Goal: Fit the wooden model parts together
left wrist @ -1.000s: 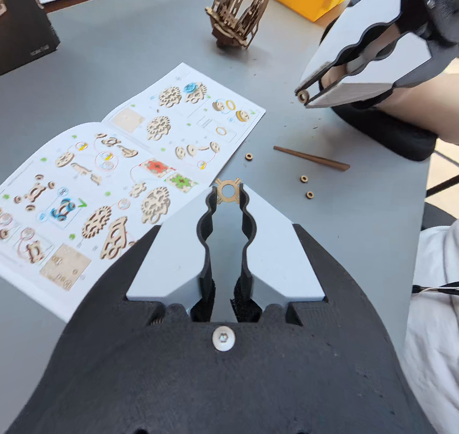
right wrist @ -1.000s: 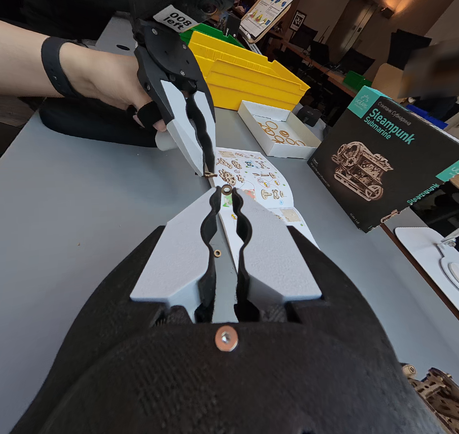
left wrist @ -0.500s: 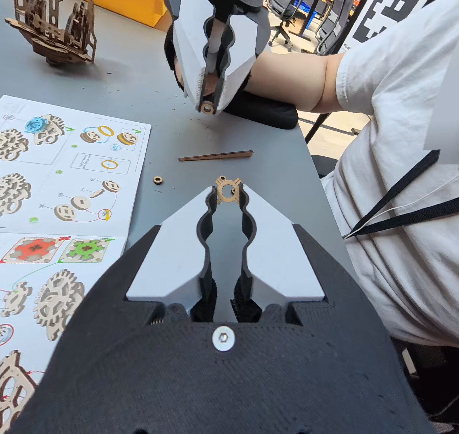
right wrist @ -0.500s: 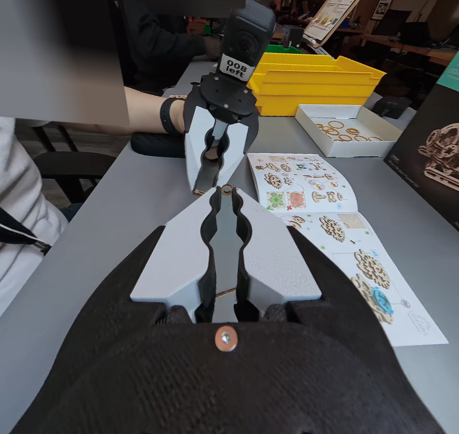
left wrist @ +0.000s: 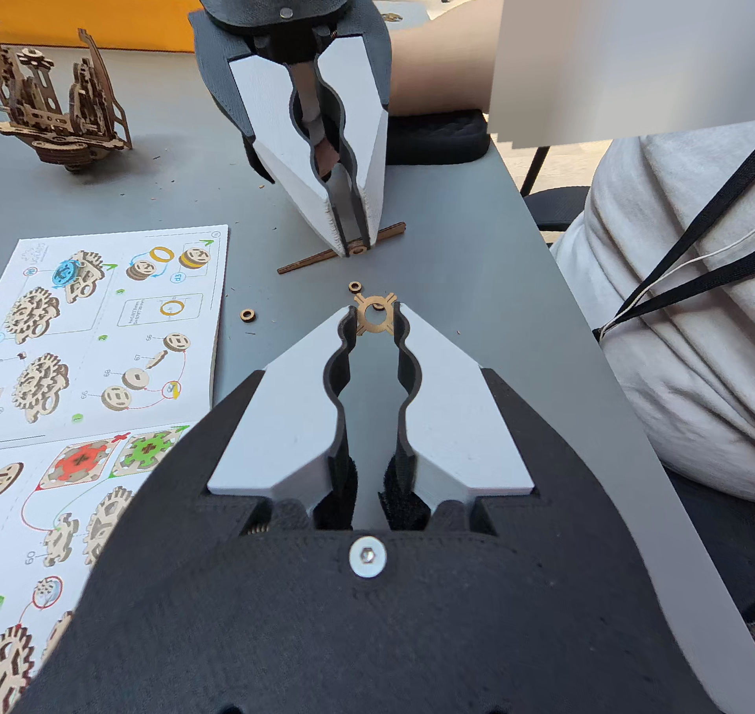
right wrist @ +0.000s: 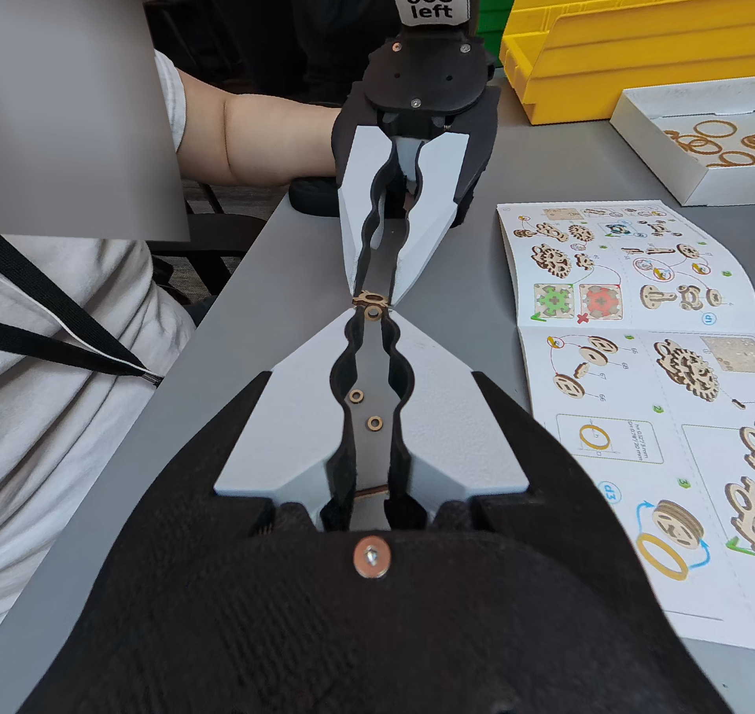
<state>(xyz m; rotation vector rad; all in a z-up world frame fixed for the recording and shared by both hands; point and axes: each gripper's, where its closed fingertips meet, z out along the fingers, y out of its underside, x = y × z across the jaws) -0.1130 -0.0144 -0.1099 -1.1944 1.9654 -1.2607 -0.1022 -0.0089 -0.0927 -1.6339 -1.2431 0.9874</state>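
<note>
My left gripper [left wrist: 375, 317] is shut on a small cross-shaped wooden ring [left wrist: 375, 315], held flat above the grey table [left wrist: 449, 245]. My right gripper [right wrist: 372, 313] is shut on a tiny wooden ring [right wrist: 372, 313]. The two grippers face each other tip to tip. In the right wrist view the tiny ring sits just below the cross-shaped ring [right wrist: 369, 299] in the left gripper [right wrist: 371, 300]; I cannot tell if they touch. In the left wrist view the right gripper [left wrist: 357, 250] stands a little beyond my tips.
A wooden stick [left wrist: 310, 259] and loose tiny washers [left wrist: 247, 315] lie on the table under the grippers. An open instruction booklet [left wrist: 102, 347] lies beside them. A part-built wooden model [left wrist: 57, 110], a yellow bin [right wrist: 613, 41] and a white tray [right wrist: 653, 171] of rings stand farther off. The grippers are tip to tip, or close to it.
Both grippers have turned to face each other head-on. The right gripper with the tiny ring has come down and closer to the cross-shaped ring. Both grips are unchanged.
</note>
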